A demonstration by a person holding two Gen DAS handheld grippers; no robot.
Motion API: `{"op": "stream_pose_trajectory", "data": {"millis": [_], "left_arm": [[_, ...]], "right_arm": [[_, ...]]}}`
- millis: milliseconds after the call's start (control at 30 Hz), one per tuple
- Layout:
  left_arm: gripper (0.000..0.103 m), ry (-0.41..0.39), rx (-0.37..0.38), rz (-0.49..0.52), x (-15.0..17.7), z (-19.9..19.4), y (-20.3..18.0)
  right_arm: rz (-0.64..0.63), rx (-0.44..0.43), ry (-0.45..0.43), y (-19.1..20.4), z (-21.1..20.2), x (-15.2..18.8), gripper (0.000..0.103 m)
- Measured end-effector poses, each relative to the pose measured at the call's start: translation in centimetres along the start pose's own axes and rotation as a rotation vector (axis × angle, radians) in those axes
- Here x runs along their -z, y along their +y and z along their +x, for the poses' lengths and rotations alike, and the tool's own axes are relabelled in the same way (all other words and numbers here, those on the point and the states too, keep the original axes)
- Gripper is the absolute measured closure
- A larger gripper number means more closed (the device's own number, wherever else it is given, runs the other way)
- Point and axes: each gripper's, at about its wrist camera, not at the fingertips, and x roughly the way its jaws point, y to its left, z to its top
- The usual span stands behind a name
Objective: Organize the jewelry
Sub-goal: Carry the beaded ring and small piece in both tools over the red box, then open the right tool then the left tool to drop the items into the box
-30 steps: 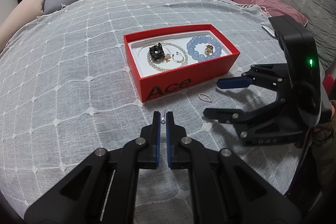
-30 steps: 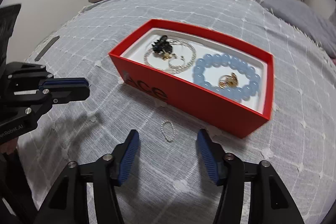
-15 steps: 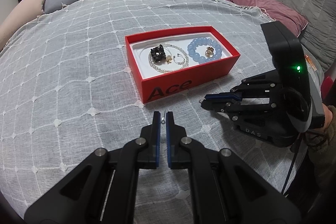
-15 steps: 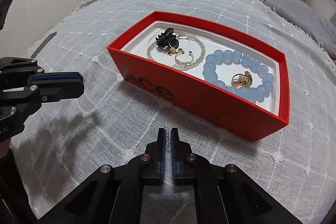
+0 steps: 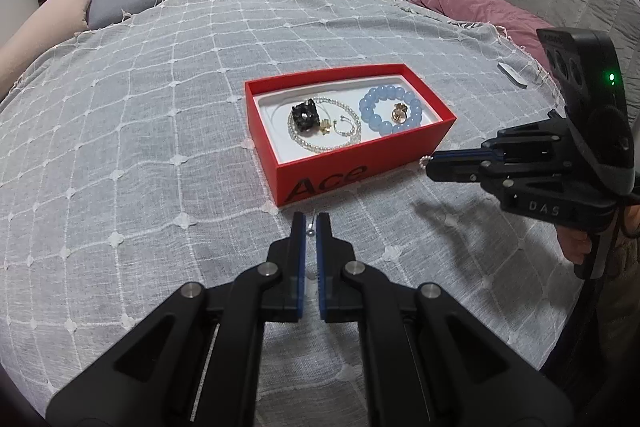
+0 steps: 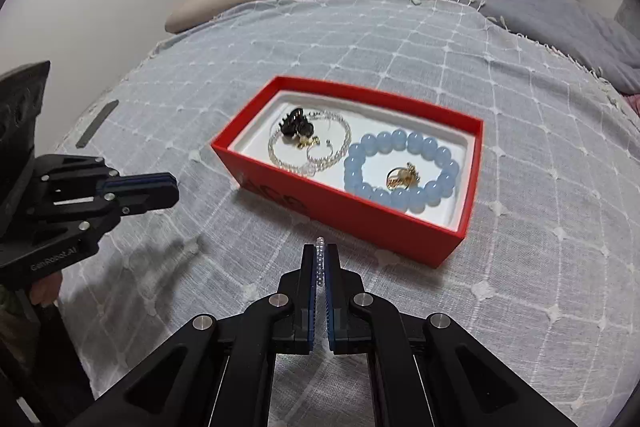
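Observation:
A red box (image 5: 360, 173) (image 6: 352, 211) lies on the bed and holds a blue bead bracelet (image 5: 390, 110) (image 6: 400, 169), a pearl strand (image 5: 326, 137), a black piece (image 5: 305, 115) and a gold ring (image 6: 402, 178). My right gripper (image 6: 319, 255) is shut on a small pearl ring (image 6: 319, 259) and holds it above the blanket in front of the box; it also shows in the left wrist view (image 5: 430, 167). My left gripper (image 5: 310, 223) is shut on a small stud earring (image 5: 310, 222) near the box's front side.
A grey checked blanket (image 5: 140, 147) covers the bed. Pillows (image 5: 480, 7) and a grey duvet lie at the far side. A dark flat strip (image 6: 97, 123) lies near the bed's left edge. A small white tag (image 5: 512, 74) lies at the right.
My right gripper closed on the small pearl ring on the blanket and lifted it toward the box. My left gripper stayed shut and barely moved.

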Motion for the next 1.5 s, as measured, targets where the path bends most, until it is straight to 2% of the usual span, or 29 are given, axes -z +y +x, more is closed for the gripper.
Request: {"op": "stream_pose_trajectory", "data": {"millis": [633, 1000, 1200, 1500], "left_arm": [[0.097, -0.092, 0.02, -0.025, -3.6, 0.2, -1.1], [0.097, -0.076, -0.01, -0.03, -5.7, 3.8, -1.1], [0.097, -0.064, -0.011, -0.046, -5.8, 4.5, -0.6], [0.097, -0.065, 0.006, -0.051, -6.0, 4.5, -0.6]], "right_arm": [[0.075, -0.006, -0.128, -2.5, -4.2, -2.0, 0.099], [0.111, 0.005, -0.147, -4.1, -2.7, -3.8, 0.099], [0.116, 0.012, -0.129, -4.3, -1.5, -4.0, 0.099], [0.139, 0.017, -0.143, -4.7, -1.6, -4.0, 0.099]]}}
